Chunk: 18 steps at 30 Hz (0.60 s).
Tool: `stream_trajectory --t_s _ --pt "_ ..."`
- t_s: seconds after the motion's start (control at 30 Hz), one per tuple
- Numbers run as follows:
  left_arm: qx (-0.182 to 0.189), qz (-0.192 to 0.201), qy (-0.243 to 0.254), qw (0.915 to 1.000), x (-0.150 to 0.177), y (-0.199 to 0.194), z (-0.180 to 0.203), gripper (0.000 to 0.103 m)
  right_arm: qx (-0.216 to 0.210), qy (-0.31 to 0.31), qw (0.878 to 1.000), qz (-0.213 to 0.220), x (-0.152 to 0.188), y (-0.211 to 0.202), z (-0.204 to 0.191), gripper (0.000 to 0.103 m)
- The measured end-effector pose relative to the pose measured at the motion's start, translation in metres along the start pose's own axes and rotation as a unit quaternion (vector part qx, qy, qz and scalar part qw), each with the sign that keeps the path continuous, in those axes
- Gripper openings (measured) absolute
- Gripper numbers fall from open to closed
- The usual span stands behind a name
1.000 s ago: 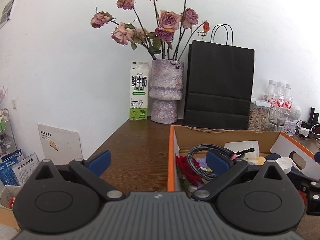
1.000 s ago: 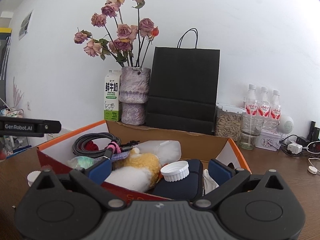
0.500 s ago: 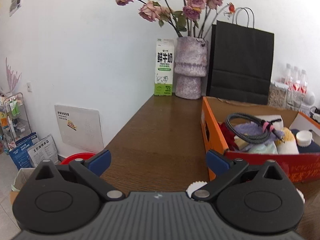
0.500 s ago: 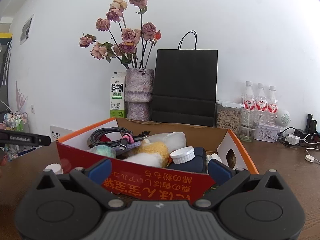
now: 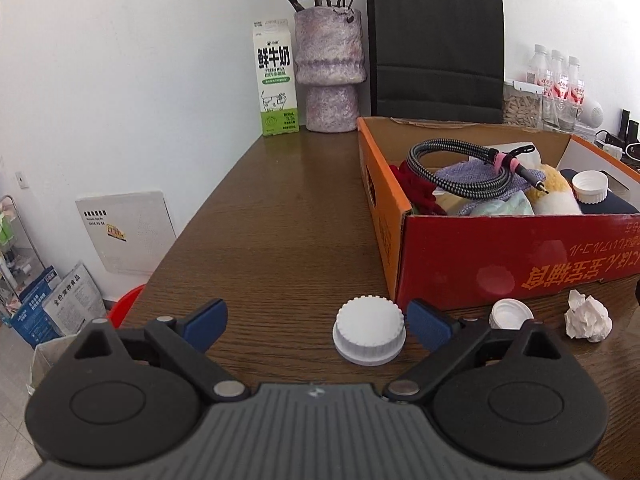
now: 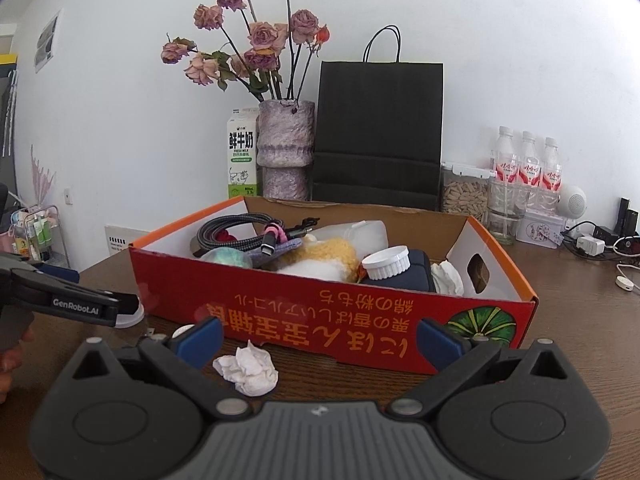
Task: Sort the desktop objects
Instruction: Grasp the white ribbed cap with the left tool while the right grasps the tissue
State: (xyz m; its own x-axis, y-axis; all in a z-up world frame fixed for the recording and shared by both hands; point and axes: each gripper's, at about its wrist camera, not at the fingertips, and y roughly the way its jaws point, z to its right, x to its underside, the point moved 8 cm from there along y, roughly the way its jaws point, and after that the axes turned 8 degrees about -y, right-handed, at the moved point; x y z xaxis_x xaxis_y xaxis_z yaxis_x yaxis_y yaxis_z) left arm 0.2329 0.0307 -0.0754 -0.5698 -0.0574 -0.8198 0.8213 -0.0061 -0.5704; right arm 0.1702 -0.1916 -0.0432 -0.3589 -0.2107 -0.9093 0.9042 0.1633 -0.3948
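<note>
L gripper (image 5: pixel 316 322): jaws closing around white cap (image 5: pixel 369 336), pads not yet touching it; R gripper (image 6: pixel 320 338): jaws apart, empty, crumpled tissue (image 6: pixel 248 368) betw. fingers, by red box (image 6: pixel 360 320)

The milk carton (image 5: pixel 276 80) by the wall reads "FRESH MILK" under big Chinese characters; the left claw (image 6: pixel 76 306) is stamped "GenRobot.AI"; the orange box (image 6: pixel 360 316) carries upside-down Japanese-looking print, I think.
</note>
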Motion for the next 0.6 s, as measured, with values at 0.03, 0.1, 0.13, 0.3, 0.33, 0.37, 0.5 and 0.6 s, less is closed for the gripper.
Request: stream_trajectory --t_s 0.03,0.1,0.13,0.3,0.33,0.37,0.5,0.6 --pt "0.004 -0.01 -0.003 0.9999 0.001 0.003 -0.001 0.09 0.0 0.001 1.0 -0.007 0.001 0.002 -0.001 0.103" --pt "0.012 -0.02 -0.009 0.9997 0.003 0.005 -0.002 0.081 0.0 0.004 1.0 -0.018 0.003 0.005 -0.003 0.103" --pt "0.015 -0.025 -0.009 0.9995 0.004 0.006 -0.001 0.077 -0.001 0.005 1.0 -0.022 0.004 0.006 -0.004 0.103" --pt "0.036 -0.021 0.004 0.9991 0.006 0.003 0.006 0.05 0.001 0.007 0.999 -0.04 0.006 0.012 -0.007 0.103" --pt "0.039 -0.02 0.008 0.999 0.006 0.001 0.009 0.044 0.0 0.008 0.999 -0.043 0.007 0.013 -0.008 0.103" --pt "0.04 -0.018 0.011 0.9989 0.006 0.001 0.01 0.041 -0.001 0.008 0.999 -0.046 0.007 0.014 -0.009 0.103" --pt "0.038 -0.014 0.008 0.9992 0.004 -0.001 0.009 0.041 -0.002 0.006 0.998 -0.058 0.009 0.018 -0.012 0.103" --pt "0.031 -0.004 0.005 0.9995 0.002 -0.003 0.007 0.041 -0.003 0.007 0.997 -0.077 0.011 0.025 -0.014 0.103"
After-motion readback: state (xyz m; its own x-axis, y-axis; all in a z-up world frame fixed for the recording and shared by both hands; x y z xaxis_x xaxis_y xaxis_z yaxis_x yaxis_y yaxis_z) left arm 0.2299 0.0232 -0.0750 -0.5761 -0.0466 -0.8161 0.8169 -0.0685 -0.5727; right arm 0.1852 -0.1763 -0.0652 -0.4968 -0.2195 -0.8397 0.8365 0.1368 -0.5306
